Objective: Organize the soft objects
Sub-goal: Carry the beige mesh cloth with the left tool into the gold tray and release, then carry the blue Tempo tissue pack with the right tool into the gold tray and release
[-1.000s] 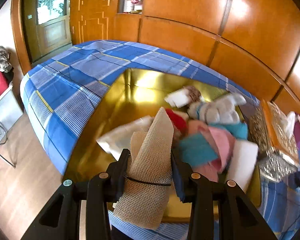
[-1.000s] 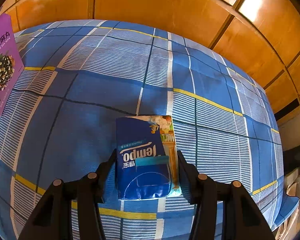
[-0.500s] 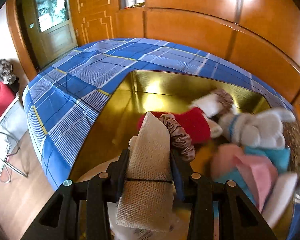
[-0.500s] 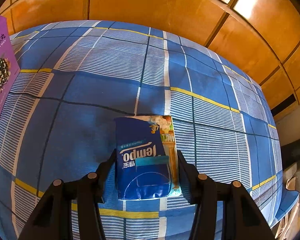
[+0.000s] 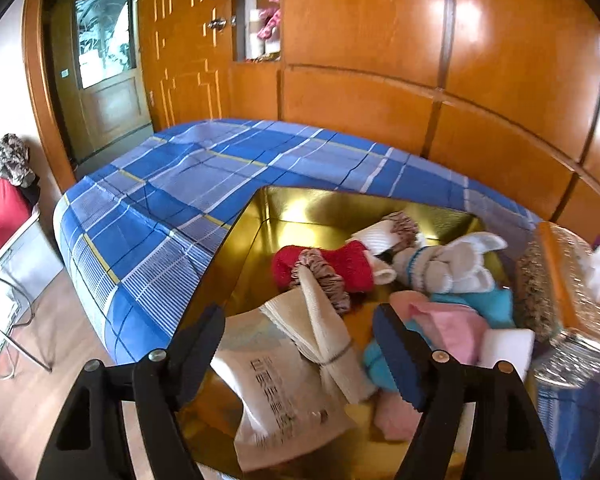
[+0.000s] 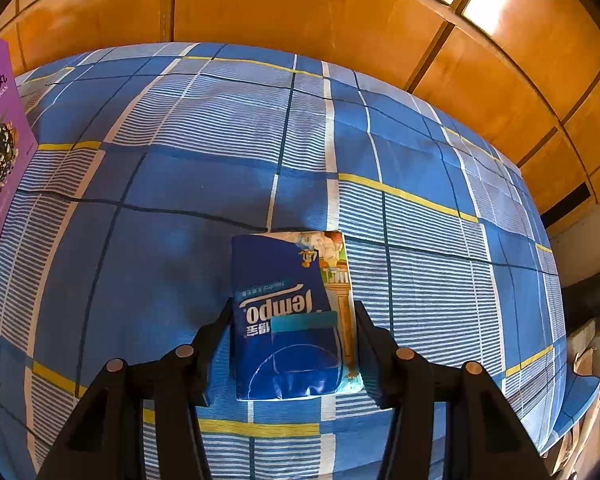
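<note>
In the left wrist view my left gripper (image 5: 300,344) hangs over a gold box (image 5: 340,208) on the bed, its jaws opening. The beige mesh cloth bundle (image 5: 324,332), tied with a black band, lies loose in the box between the fingers, on a white packet (image 5: 284,396), touched by neither pad. Beyond it sit a red cloth (image 5: 352,264), a pink-brown scrunchie (image 5: 324,276), a grey plush rabbit (image 5: 448,264), and pink (image 5: 452,320) and teal cloths (image 5: 496,304). In the right wrist view my right gripper (image 6: 292,320) is shut on a blue Tempo tissue pack (image 6: 292,316) above the blue plaid bedsheet (image 6: 220,148).
A silver-patterned box with an orange rim (image 5: 556,292) stands right of the gold box. A purple carton (image 6: 0,140) lies on the sheet at the left. Wooden wall panels (image 5: 420,40) back the bed; a door (image 5: 104,80) and floor clutter (image 5: 4,216) lie to the left.
The left gripper carried the mesh bundle in over the box, then its jaws spread and the bundle dropped onto the white packet. The right gripper kept still with the tissue pack.
</note>
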The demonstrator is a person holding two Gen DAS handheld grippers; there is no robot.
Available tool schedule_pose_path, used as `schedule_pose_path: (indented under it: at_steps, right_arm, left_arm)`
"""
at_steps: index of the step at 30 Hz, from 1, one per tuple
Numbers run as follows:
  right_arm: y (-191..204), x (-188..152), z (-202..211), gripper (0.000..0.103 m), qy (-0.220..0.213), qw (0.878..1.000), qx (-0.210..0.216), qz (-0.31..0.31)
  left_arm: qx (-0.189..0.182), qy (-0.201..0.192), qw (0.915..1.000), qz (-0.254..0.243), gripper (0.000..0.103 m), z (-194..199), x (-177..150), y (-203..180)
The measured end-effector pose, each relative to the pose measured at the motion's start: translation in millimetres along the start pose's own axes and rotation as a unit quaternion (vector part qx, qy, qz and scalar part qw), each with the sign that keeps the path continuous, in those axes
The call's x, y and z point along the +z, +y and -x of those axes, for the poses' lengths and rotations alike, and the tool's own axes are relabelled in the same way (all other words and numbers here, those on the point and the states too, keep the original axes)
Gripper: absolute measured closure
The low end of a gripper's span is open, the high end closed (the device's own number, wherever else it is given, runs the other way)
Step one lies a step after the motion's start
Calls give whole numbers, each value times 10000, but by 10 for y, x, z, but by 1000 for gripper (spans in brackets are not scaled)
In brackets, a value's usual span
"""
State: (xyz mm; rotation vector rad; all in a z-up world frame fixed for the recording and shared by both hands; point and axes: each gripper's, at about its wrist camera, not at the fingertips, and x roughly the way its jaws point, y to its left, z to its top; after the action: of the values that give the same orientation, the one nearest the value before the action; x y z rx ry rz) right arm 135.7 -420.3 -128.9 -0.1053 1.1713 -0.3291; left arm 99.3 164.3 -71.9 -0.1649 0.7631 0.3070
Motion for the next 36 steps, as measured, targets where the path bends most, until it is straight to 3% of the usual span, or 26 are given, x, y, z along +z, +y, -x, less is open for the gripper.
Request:
schedule_pose_path:
  at_steps: [10,21,27,32,36]
  right_arm:
    - [-34,18,5,50,91,9997,76,-211]
    - [-45,125,-38,50,207,9987,51,-462]
    - [87,308,-63,50,230,9991,-70,-356]
    - [196,525,-78,50,355,9988,148,-300]
    - [335,836,79,50,202,9993,263,-174]
  left_arm:
    - [-294,-201,9992,-191,22,383,-96,-131]
    - [-551,-217,9968,-542,21,532,-213,-333]
    - [-630,-267,9955,-655,21,584,-235,-382]
    - [-687,-253,9945,-745,21,594,-255,-400]
    - [-731,-207,9938,-809,21,586,-273,-406]
